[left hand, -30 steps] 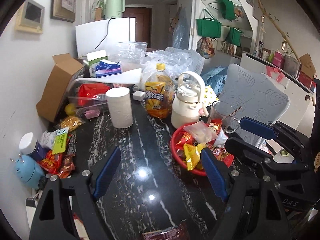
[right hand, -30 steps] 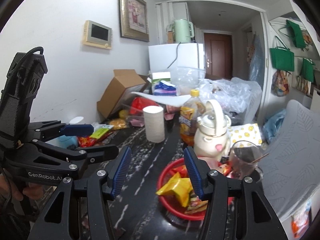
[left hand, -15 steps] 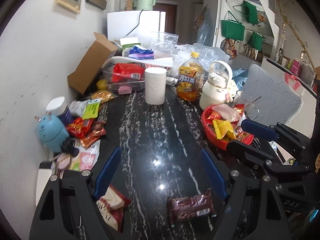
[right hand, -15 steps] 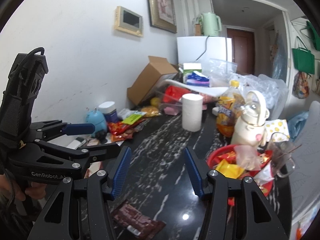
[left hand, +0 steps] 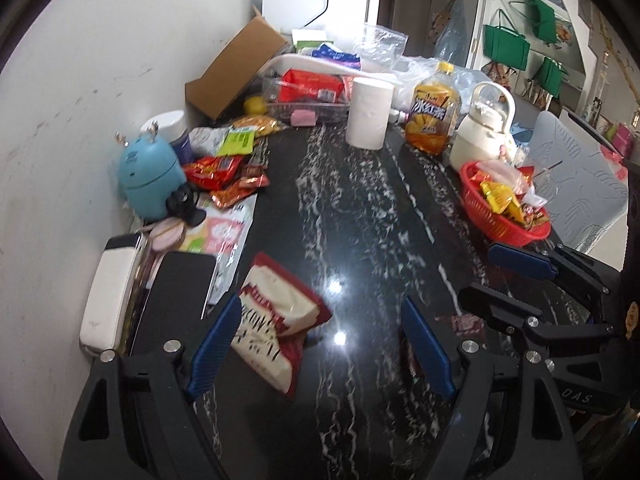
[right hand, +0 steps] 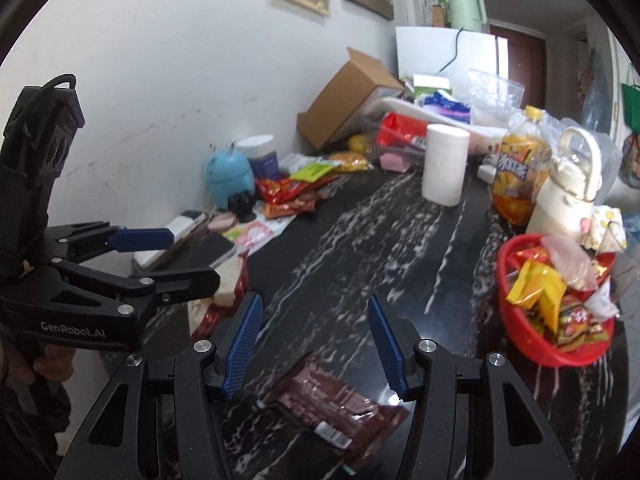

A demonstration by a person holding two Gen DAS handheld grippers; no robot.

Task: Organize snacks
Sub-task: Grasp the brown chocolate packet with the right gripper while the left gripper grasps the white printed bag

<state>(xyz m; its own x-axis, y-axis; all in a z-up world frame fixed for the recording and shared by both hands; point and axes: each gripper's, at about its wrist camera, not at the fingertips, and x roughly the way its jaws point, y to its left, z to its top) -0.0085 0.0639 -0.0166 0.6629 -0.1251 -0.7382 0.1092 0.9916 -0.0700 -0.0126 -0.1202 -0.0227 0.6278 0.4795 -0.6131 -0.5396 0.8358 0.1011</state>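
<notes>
The red basket point(right hand: 554, 354) of snacks stands at the black marble table's point(left hand: 360, 208) right edge. Left of the basket, the right gripper point(right hand: 316, 346) hangs with its jaws spread and empty, a brown snack packet point(right hand: 340, 416) lying flat just below its fingertips. Further left of the basket, the left gripper point(left hand: 320, 350) is likewise spread wide, a red-and-white snack bag point(left hand: 276, 328) lying beside its left finger point(left hand: 212, 346).

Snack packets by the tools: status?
Left tool open over red-and-white snack packet. Right tool open over dark brown snack packet. Neither gripped. Red plastic basket of snacks to the right, path unobstructed.
</notes>
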